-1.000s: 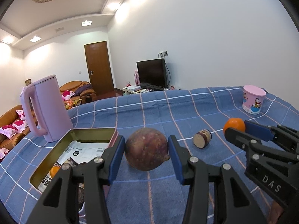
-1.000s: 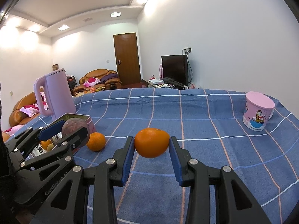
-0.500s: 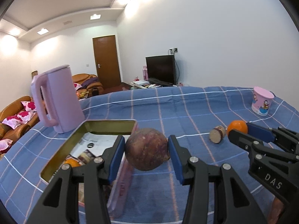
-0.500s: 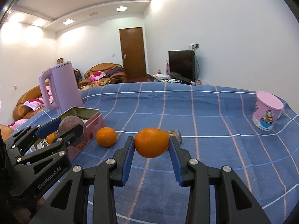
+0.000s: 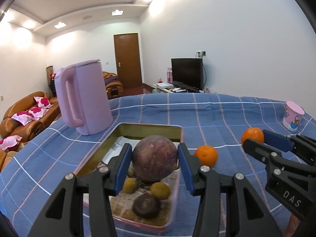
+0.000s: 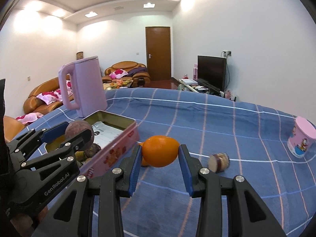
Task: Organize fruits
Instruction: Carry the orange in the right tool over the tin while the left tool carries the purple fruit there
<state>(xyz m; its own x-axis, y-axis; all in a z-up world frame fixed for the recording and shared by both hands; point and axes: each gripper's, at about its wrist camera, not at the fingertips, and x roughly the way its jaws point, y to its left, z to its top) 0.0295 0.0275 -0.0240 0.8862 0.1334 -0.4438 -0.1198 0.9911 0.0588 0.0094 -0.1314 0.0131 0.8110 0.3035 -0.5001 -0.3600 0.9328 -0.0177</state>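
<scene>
White letters "DAS" are showing on the black body of the right gripper (image 5: 254, 141), at the lower right of the left wrist view. "GenRobot.AI" is running in white along the left gripper (image 6: 79, 134), at the lower left of the right wrist view. Print on the pink tin (image 6: 118, 150) is staying too small to read.

The room is bright and evenly lit by square recessed ceiling lights (image 5: 117, 12), which throw glare patches on the plain white walls (image 6: 49, 45). Shadows on the blue checked tablecloth (image 6: 207, 118) are soft. Fisheye distortion bends straight edges, dark vignetting fills the corners, and nearby objects are slightly blurred.
</scene>
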